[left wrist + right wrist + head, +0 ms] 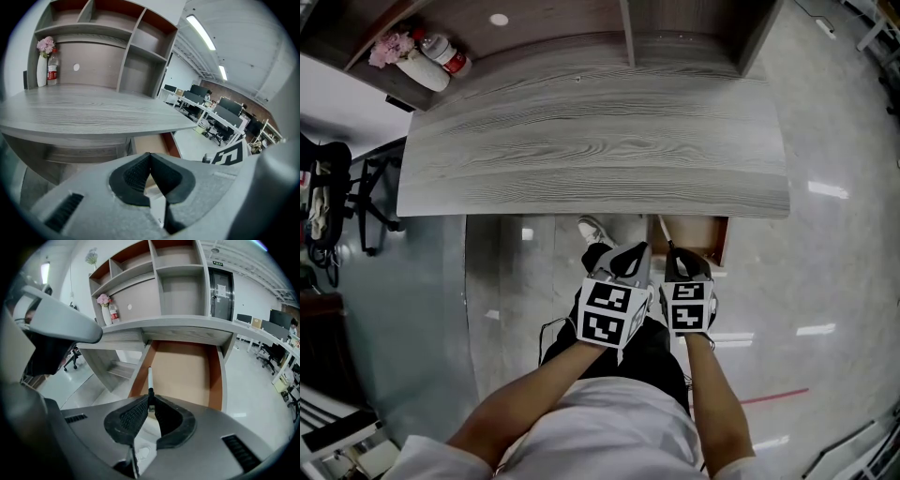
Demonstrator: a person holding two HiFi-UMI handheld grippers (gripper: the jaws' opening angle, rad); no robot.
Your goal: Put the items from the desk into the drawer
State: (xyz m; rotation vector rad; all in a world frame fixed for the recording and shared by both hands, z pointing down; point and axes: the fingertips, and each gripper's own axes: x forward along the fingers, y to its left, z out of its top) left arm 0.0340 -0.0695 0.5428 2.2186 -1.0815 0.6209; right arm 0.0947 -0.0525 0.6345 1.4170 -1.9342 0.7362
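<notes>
The grey wood-grain desk (591, 141) has a bare top. Beneath its right end an open drawer (180, 371) shows a bare tan bottom and orange-brown walls; its rim (719, 242) peeks out in the head view. My right gripper (151, 399) is shut on a thin white pen (150, 378), which points forward over the drawer's near left side. In the head view that pen (664, 230) sticks out ahead of the right gripper (675, 253). Just to its left, my left gripper (630, 255) is shut with nothing between its jaws (150, 157).
A white vase with pink flowers (412, 61) and a red-labelled bottle (445, 52) stand at the desk's back left, under the shelf unit (154, 268). A dark chair (328, 197) stands left of the desk. The person's shoe (595, 230) is on the glossy floor below.
</notes>
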